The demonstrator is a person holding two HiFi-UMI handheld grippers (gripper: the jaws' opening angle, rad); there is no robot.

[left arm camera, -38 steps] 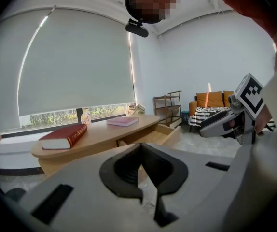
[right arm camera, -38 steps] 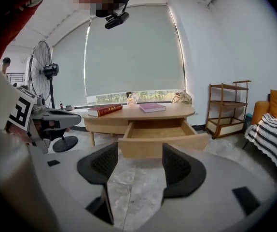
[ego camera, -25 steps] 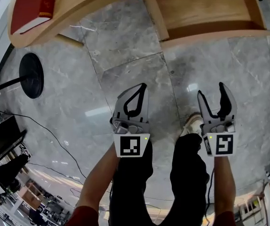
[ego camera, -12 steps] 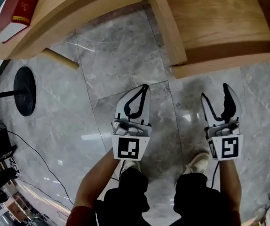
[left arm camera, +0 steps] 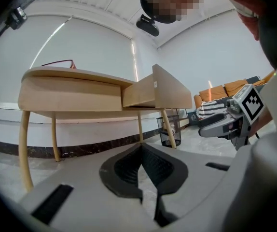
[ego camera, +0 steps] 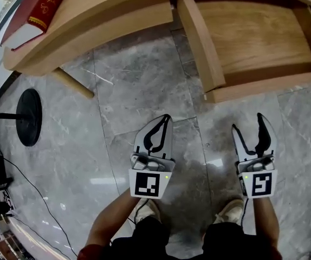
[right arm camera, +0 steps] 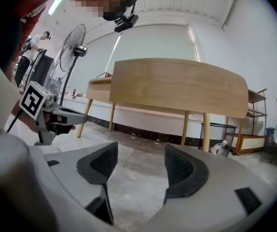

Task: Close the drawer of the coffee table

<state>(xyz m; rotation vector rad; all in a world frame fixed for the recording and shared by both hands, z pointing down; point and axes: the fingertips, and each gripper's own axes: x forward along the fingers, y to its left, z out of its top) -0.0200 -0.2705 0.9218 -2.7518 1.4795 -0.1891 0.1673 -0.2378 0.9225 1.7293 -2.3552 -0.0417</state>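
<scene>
The drawer (ego camera: pixel 253 42) of the coffee table (ego camera: pixel 90 23) stands pulled out at the upper right of the head view. Lower in the frame both tools hang over the grey stone floor (ego camera: pixel 139 80), touching nothing: the left gripper (ego camera: pixel 165 119) with its tips pressed together, empty, the right gripper (ego camera: pixel 248 124) spread wide. A red book (ego camera: pixel 36 7) lies on the tabletop at the upper left

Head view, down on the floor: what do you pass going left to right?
black round stand base → wooden table leg → left gripper → right gripper
</scene>
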